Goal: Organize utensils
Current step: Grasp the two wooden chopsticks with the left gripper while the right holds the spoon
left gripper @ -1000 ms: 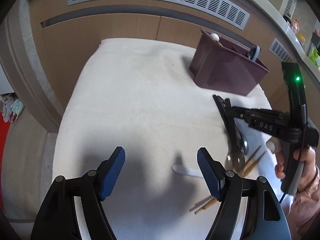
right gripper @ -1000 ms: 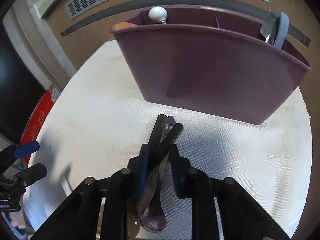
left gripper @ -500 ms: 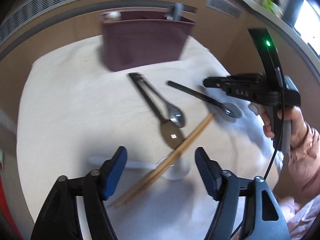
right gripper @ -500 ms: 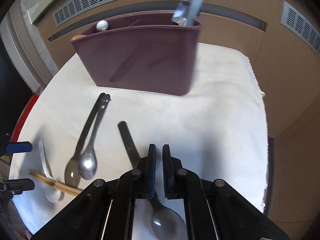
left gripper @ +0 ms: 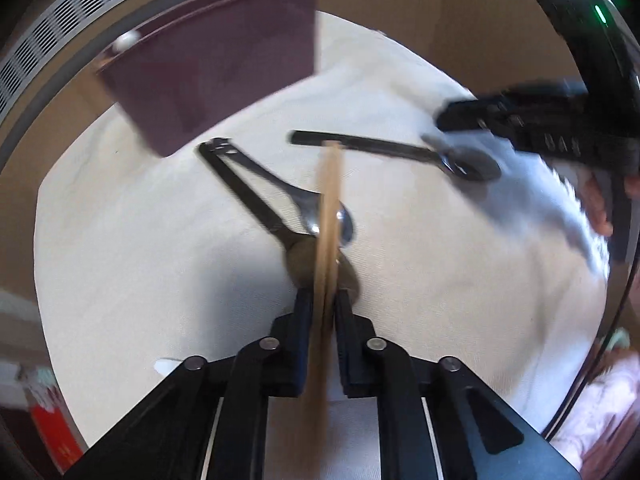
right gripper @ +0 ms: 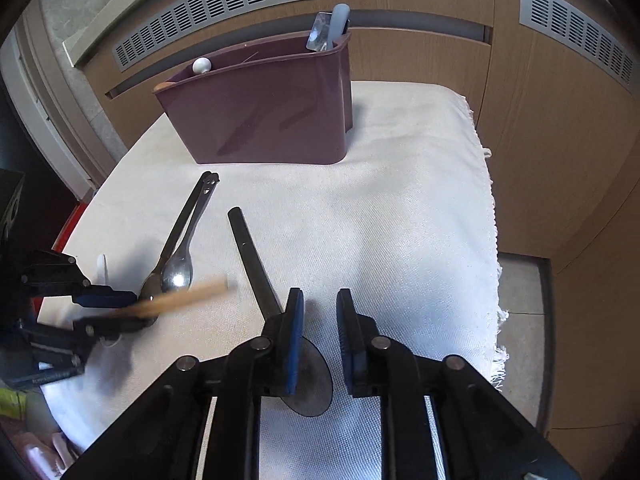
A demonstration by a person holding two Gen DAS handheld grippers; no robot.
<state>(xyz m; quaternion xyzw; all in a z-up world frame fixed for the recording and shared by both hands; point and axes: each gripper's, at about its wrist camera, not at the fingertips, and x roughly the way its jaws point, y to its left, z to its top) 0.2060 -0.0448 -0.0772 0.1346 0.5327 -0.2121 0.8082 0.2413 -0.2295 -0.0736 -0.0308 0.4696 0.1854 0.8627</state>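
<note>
- Left gripper (left gripper: 325, 300): jaws having just closed, now pinching the wooden chopsticks (left gripper: 328, 216) between the dark blue pads; the light-brown sticks are running straight out ahead of the fingers, blurred, their far tips pointing toward the caddy.
- Right gripper (right gripper: 318, 300): jaws having just parted a little, now standing slightly spread with nothing pressed between them; the bowl of the black-handled spoon (right gripper: 250, 256) is lying on the cloth below the gap, the handle angling up toward the caddy.
- Writing: pale raised letters are showing on the right gripper's body in the left wrist view, blurred, reading roughly "DAS"; no other legible text.
- Pair of spoons (right gripper: 178, 268): lying on the cloth to the left of the black-handled spoon, in front of the caddy; shiny metal bowls side by side, dark handles meeting at their far ends nearest the caddy. The chopsticks are crossing above their bowls.
- Caddy (right gripper: 264, 120): maroon plastic, divided, standing upright at the far side of the cloth; a white knob (right gripper: 201, 65) is showing at its left end, a metal utensil and a pale blue handle (right gripper: 338, 24) are sticking up at its right end.
- Cloth (right gripper: 392, 208): cream woven, fringed on the right edge, lying under everything.
- White spoon (right gripper: 102, 266): partly visible beside the left gripper, left of the pair.
- Person's hand (left gripper: 600, 204): gripping the right gripper's handle, blurred.
</note>
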